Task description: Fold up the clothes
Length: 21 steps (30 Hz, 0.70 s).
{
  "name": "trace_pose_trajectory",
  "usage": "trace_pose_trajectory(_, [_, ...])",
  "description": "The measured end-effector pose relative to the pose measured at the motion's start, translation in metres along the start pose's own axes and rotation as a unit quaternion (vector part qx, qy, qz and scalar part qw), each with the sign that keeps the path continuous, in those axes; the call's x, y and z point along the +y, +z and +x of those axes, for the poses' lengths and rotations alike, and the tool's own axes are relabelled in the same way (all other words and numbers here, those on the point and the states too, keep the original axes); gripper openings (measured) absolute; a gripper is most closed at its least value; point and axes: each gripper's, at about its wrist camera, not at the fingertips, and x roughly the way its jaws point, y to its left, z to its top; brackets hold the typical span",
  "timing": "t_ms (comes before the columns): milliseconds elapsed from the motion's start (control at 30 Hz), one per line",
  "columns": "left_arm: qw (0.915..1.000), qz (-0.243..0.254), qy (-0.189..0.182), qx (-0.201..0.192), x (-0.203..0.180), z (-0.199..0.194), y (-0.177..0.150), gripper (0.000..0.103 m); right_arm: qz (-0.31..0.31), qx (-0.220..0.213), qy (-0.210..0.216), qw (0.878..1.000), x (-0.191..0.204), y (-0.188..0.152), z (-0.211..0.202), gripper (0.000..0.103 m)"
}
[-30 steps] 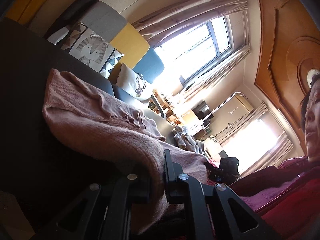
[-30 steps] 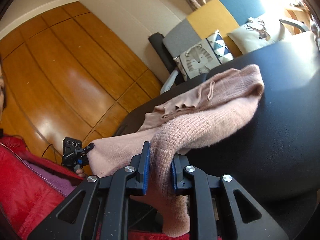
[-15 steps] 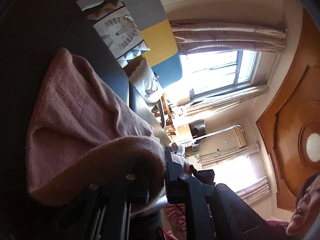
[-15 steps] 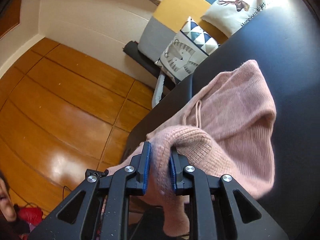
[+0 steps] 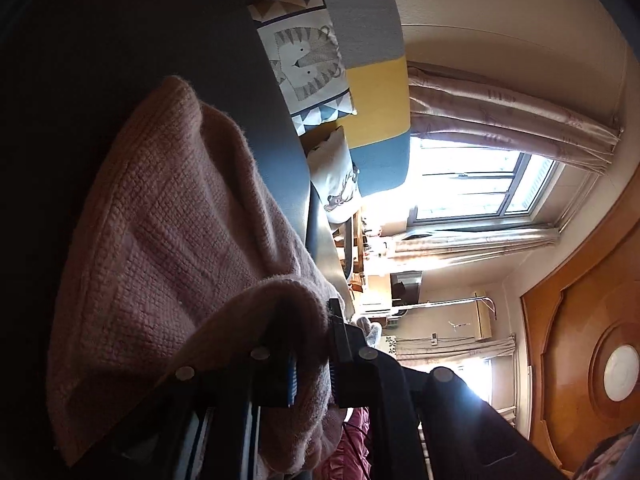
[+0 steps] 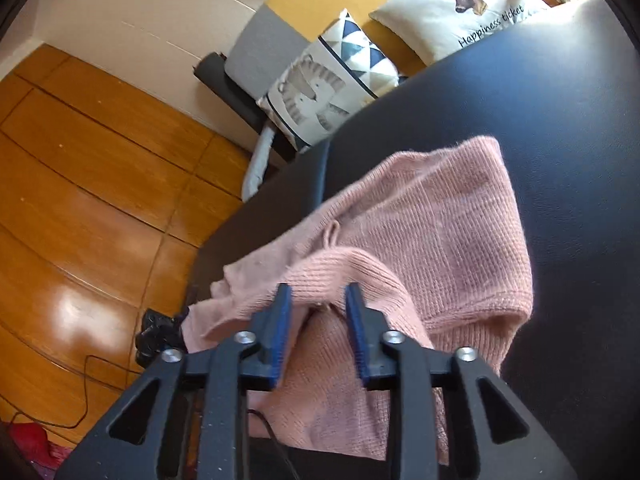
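the right gripper [image 6: 316,322] now stands with its blue pads spread and a fold of the pink sweater [image 6: 448,236] lying loose between them — half a second ago they pinched it. the left gripper [image 5: 312,344] still pinches a sweater edge at lower centre of its frame. the sweater lies doubled over on the dark table [image 6: 560,120] — cushions [image 6: 320,88] at upper centre.

Both wrist cameras sit low and close over the dark table [image 6: 560,128]. The left view is rolled sideways toward the bright window [image 5: 472,184]. Both share the pink knitted sweater [image 5: 168,232] [image 6: 448,232] and the cat-print cushion [image 5: 308,60] [image 6: 316,92].
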Motion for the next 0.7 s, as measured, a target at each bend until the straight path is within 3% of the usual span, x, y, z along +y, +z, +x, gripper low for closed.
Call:
trace_pose_trajectory(100, [1.0000,-0.002,-0.007,0.002,0.000,-0.002,-0.001,0.009,0.038,0.013,0.011,0.999,-0.011,-0.001,0.006,0.050])
trace_pose_trajectory(233, [0.9997,-0.012,-0.021,-0.002,0.002,-0.008,-0.003,0.009,-0.035,-0.014,-0.063,0.997,0.000,0.002,-0.003,0.050])
trace_pose_trajectory(333, [0.9995,-0.021,-0.023,-0.001,0.007,-0.010,-0.004,0.009,-0.124,-0.002,-0.114,0.986,0.016,-0.008,0.000,0.050])
trace_pose_trajectory(400, [0.9992,-0.028,-0.027,-0.001,0.010,-0.009,-0.004,0.009,-0.189,0.014,-0.148,0.971,0.030,-0.018,0.004,0.050])
trace_pose_trajectory(533, [0.9984,-0.042,-0.037,-0.001,0.013,-0.007,-0.004,0.009,-0.305,0.033,-0.210,0.928,0.052,-0.037,0.018,0.050])
trace_pose_trajectory(700, [0.9978,-0.049,-0.044,0.001,0.010,-0.008,-0.003,0.009,-0.403,0.035,-0.241,0.882,0.075,-0.039,0.051,0.051])
